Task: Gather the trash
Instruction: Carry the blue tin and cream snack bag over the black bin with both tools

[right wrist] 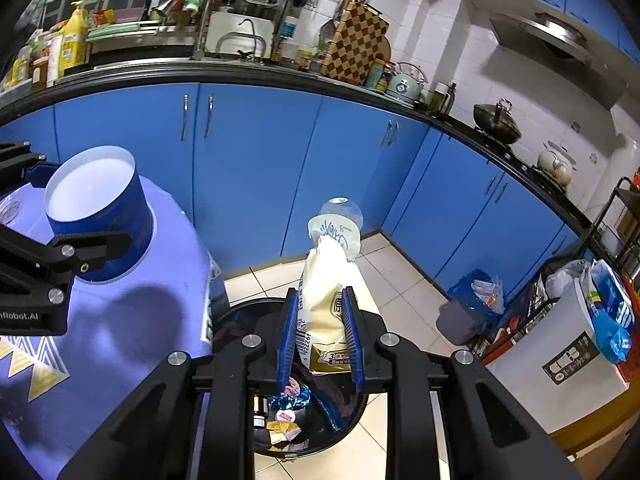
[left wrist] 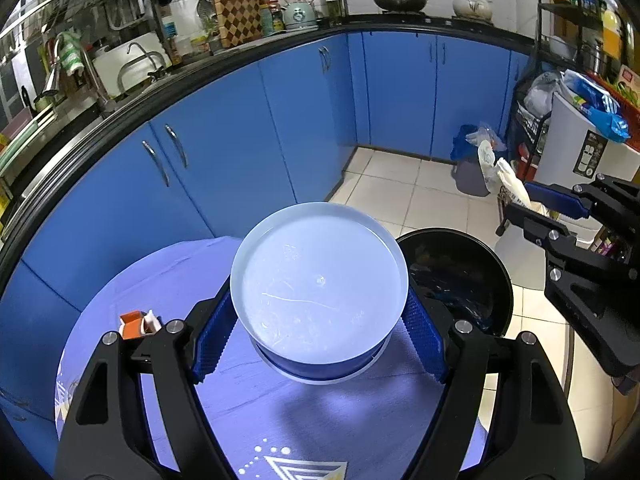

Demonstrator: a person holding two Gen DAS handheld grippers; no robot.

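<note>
Both claws loaded up by the bin

Left gripper (left wrist: pixel 320 336) clamped a round blue-and-white tub (left wrist: pixel 320 292) beside the black trash bin (right wrist: pixel 240 320); right gripper (right wrist: pixel 320 336) pinched a cream wrapper (right wrist: pixel 324 300) above it.

Home kitchen: blue cabinets (right wrist: pixel 256 168), sink tap (right wrist: pixel 240 40), kettle (right wrist: pixel 404 84), wok (right wrist: pixel 496 120).

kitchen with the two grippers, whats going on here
A person is clearing trash with a gripper in each hand. The left gripper holds a round blue tub above the purple-covered table. The right gripper has its jaws clamped on a cream packet over the black bin, which already holds wrappers.
</note>
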